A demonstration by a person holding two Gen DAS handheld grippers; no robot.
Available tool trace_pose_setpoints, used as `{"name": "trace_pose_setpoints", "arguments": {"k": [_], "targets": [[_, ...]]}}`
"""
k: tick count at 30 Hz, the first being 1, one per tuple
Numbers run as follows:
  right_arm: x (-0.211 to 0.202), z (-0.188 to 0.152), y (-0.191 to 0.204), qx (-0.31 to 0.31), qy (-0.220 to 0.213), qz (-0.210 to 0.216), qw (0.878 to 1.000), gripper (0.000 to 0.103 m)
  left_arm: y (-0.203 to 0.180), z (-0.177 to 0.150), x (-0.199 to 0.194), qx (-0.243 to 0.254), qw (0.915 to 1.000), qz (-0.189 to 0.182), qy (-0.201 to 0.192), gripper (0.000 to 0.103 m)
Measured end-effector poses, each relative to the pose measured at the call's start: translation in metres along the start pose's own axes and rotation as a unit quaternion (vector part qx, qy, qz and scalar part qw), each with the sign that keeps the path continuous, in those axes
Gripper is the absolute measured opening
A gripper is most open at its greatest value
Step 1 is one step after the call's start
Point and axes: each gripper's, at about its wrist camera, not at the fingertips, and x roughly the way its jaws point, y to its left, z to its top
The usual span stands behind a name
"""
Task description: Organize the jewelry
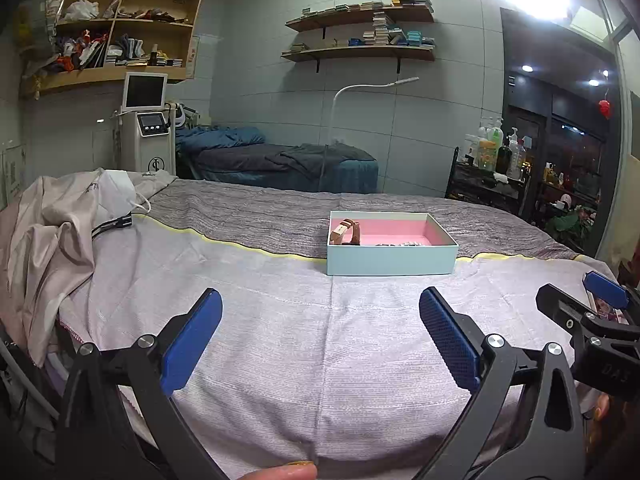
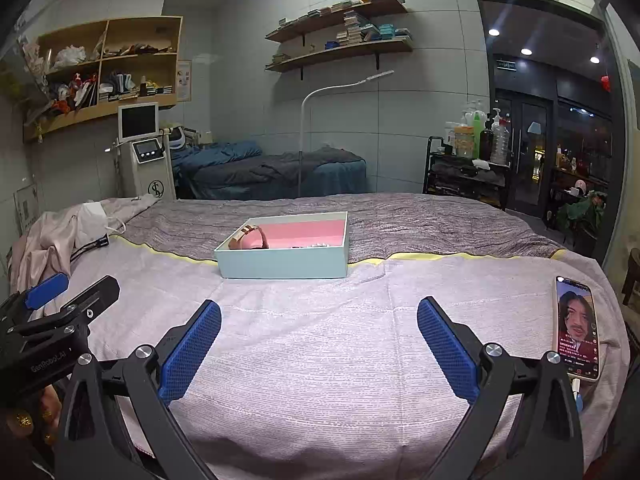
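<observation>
A pale blue box (image 1: pixel 392 258) with a pink lining sits on the bed (image 1: pixel 280 340), well ahead of both tools, probably placed centrally so either side can reach it. Inside, a brown-strapped watch (image 1: pixel 348 232) stands in the left corner and a silvery chain (image 1: pixel 404 243) lies against the near wall. The left hand-held gripper (image 1: pixel 320 336) and the right hand-held gripper (image 2: pixel 320 344) are both spread wide, holding and touching nothing. A phone (image 2: pixel 576 328) lies on the bed by the right one

Bed (image 1: pixel 280 340) carries box (image 1: pixel 392 258), phone (image 2: pixel 578 328), clothes (image 1: pixel 52 224).
</observation>
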Motion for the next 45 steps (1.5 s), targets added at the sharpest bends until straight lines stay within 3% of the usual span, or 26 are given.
{"name": "trace_pose_setpoints", "arguments": {"k": [45], "targets": [[0.0003, -0.0043, 0.0026, -0.003, 0.003, 0.002, 1.000, 0.097, -0.0013, -0.0019, 0.0025, 0.001, 1.0000, -0.001, 0.000, 0.097]]}}
